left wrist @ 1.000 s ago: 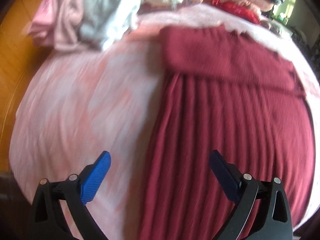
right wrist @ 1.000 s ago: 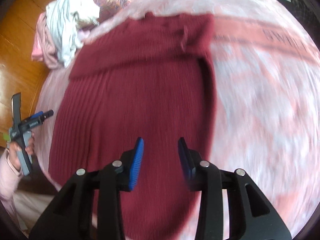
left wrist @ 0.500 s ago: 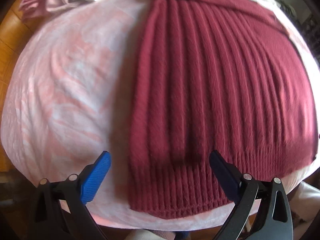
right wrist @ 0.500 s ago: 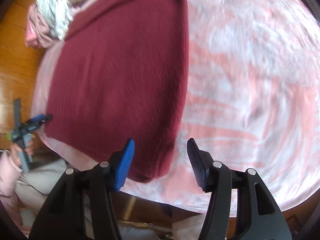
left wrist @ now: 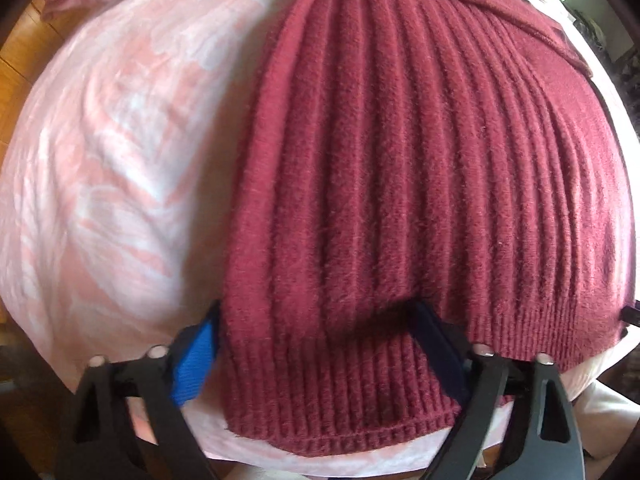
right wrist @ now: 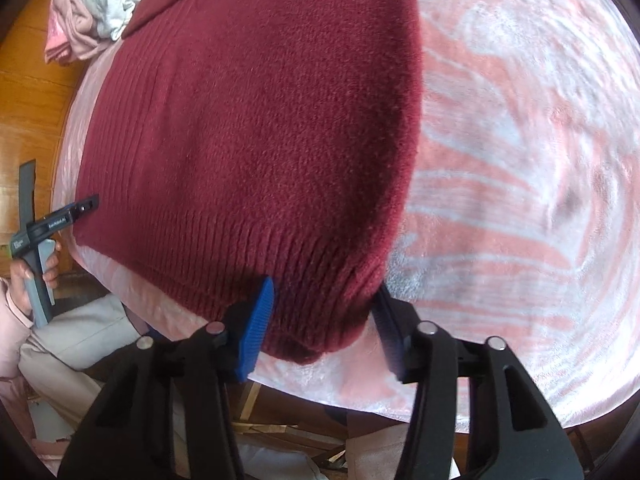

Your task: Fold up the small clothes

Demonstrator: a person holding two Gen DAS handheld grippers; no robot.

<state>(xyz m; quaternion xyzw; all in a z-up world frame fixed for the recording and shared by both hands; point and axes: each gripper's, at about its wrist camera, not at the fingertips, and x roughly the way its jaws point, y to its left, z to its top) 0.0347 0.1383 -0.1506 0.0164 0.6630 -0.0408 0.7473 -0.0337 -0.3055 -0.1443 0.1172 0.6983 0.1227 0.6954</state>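
- maroon sweater (left wrist: pixel 400 168) lies flat on the pink blanket (left wrist: pixel 112 152), top already folded over; the bottom-up fold is still to do, I reckon
- my left gripper (left wrist: pixel 316 356) and right gripper (right wrist: pixel 326 328) are both spread wide, each straddling a hem corner; nothing pinched yet
- only the right view catches the clothes pile (right wrist: pixel 92 8); the left shows the ribbing close up

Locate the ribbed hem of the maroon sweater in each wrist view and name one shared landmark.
Left wrist: the ribbed hem runs along the bottom centre, between the left gripper's open fingers.
Right wrist: ribbed hem at lower centre-left.
Shared landmark: the pink-and-white blanket.
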